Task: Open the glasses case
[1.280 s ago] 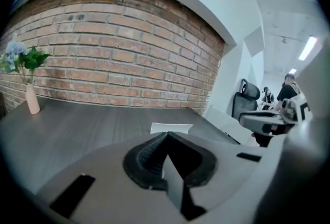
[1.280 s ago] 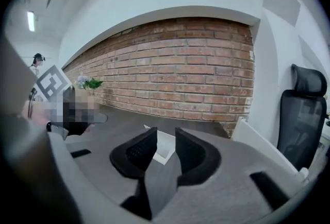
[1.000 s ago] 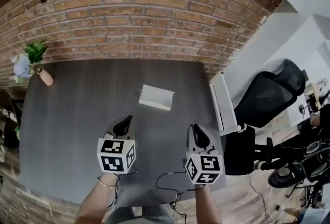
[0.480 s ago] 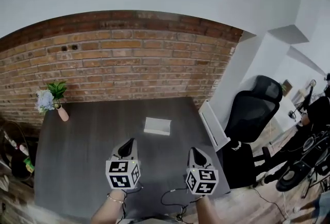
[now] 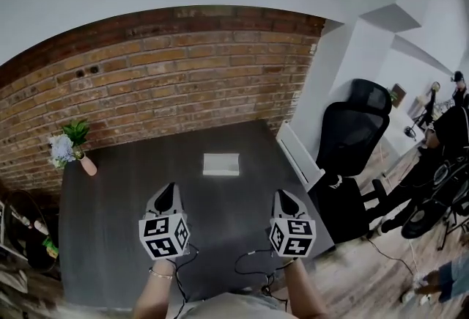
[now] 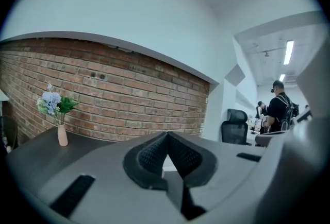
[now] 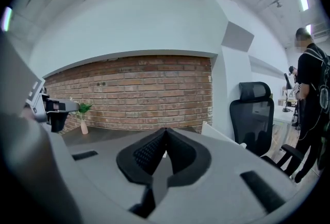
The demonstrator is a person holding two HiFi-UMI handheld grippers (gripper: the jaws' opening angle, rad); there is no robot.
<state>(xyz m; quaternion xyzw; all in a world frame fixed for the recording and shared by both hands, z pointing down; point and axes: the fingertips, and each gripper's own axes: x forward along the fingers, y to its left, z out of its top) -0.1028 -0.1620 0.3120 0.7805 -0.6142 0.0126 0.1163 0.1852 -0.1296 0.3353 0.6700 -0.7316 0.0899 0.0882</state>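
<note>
the glasses case (image 5: 221,164) lies flat on the dark table (image 5: 102,215). it is a pale rectangle towards the far side of the top, nearer the brick wall (image 5: 183,75) than the person. it looks shut, though it is small in the head view.

both claws hang above the near part of the table, well apart from the case and from each other, pointing towards the wall. the left claw (image 5: 167,190) has its jaws pressed together with nothing between them; its own view shows the ribbed pads (image 6: 152,153) meeting along one line. the right claw (image 5: 281,196) is likewise together and empty, its pads (image 7: 149,155) touching in its own view.

a small pink vase (image 5: 88,165) with blue flowers and green leaves stands at the far left corner of the table, well apart from the case. a thin black cable (image 5: 249,260) loops near the table's near edge. a black office chair (image 5: 359,127) stands to the right of the table.
</note>
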